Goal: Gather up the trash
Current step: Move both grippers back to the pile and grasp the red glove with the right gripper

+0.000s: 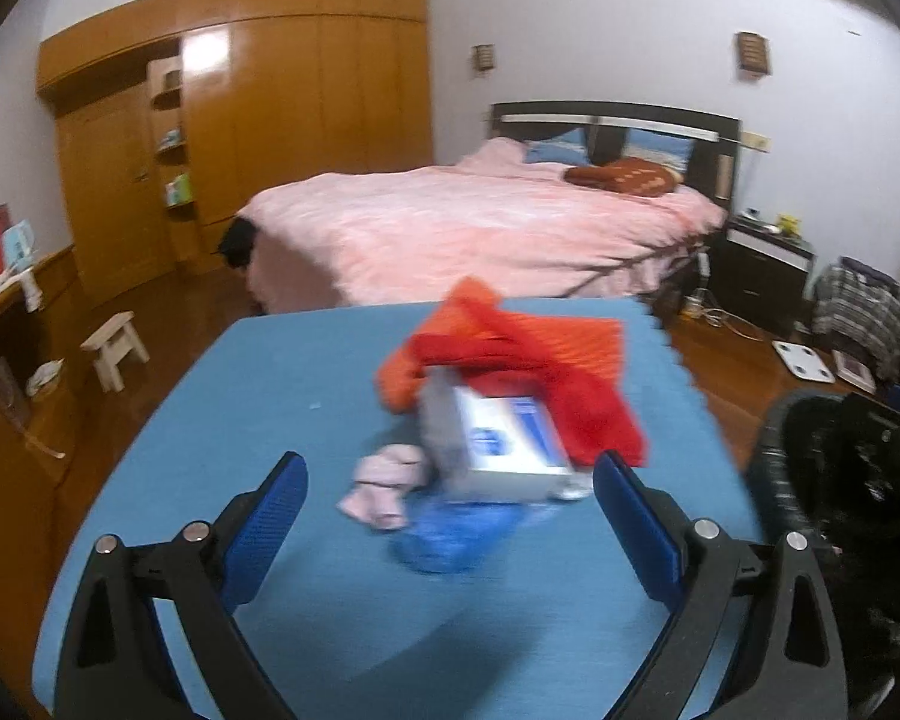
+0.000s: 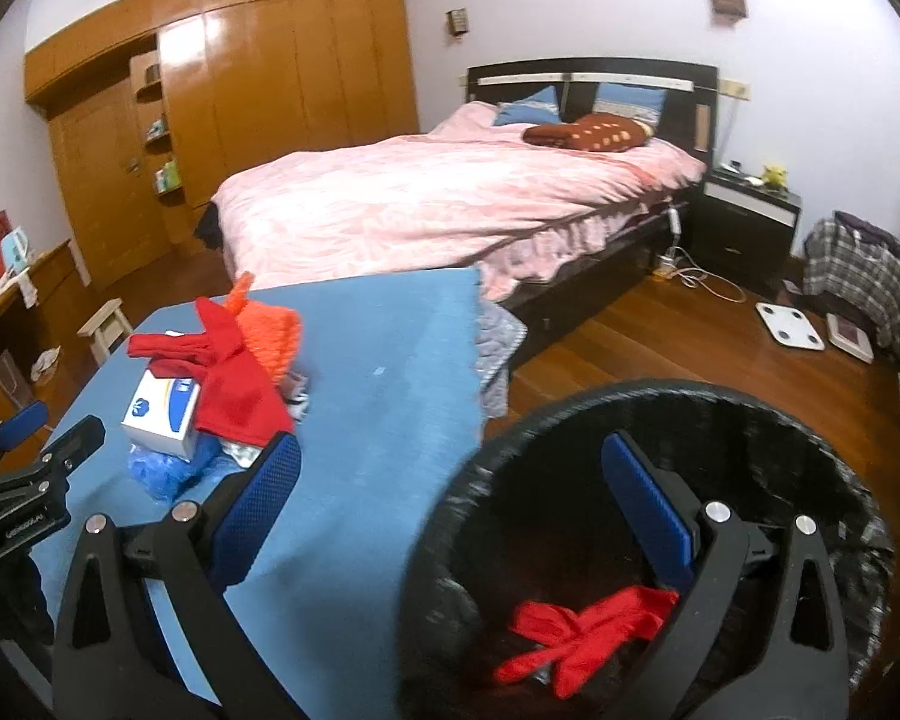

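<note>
A pile of trash lies on the blue table (image 1: pixel 270 372): a white and blue box (image 1: pixel 504 438), a red plastic bag (image 1: pixel 576 402), an orange bag (image 1: pixel 450 324), a pink crumpled wad (image 1: pixel 384 480) and a blue plastic bag (image 1: pixel 450 534). My left gripper (image 1: pixel 450 474) is open and empty, just short of the pile. My right gripper (image 2: pixel 450 456) is open and empty above the black-lined trash bin (image 2: pixel 780 456), where a red bag (image 2: pixel 576 636) lies inside. The same pile shows in the right wrist view, with the box (image 2: pixel 162 414) under a red bag (image 2: pixel 234 384).
A bed with a pink quilt (image 2: pixel 438 198) stands behind the table. A wooden wardrobe (image 1: pixel 258 120) fills the far left wall. A small white stool (image 1: pixel 114 348) stands left of the table. A nightstand (image 2: pixel 750 222), scales (image 2: pixel 789 324) and a chair with clothes (image 2: pixel 858 276) stand on the right.
</note>
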`<action>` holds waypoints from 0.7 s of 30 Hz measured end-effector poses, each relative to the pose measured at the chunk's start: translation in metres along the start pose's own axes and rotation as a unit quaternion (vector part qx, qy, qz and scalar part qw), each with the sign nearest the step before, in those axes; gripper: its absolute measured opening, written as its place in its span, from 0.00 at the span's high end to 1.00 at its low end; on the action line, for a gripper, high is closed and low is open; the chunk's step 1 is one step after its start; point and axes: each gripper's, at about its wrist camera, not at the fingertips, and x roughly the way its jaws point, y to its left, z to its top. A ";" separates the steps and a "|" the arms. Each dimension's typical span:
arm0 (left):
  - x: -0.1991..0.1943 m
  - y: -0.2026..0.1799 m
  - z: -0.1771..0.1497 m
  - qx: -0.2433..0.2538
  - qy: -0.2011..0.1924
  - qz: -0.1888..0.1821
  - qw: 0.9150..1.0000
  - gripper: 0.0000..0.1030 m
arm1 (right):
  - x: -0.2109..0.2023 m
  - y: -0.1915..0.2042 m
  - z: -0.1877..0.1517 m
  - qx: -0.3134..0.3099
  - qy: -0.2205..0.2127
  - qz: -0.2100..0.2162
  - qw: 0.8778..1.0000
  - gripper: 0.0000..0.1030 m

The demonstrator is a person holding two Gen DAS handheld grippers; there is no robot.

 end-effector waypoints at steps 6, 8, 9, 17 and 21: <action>0.022 0.038 -0.001 -0.014 0.006 0.042 0.999 0.09 | 0.030 0.036 0.005 -0.032 0.007 0.023 0.999 0.05; 0.028 0.047 -0.002 -0.019 0.009 0.048 0.999 0.09 | 0.041 0.049 0.009 -0.041 0.010 0.034 0.999 0.05; 0.032 0.051 -0.001 -0.022 0.010 0.051 0.998 0.09 | 0.046 0.054 0.010 -0.045 0.010 0.039 0.998 0.05; 0.065 0.068 -0.004 -0.026 0.033 0.049 0.998 0.17 | 0.085 0.081 0.015 -0.043 0.026 0.070 0.996 0.06; 0.078 0.068 -0.008 -0.022 0.047 0.039 0.998 0.19 | 0.099 0.092 0.021 -0.053 0.030 0.085 0.995 0.12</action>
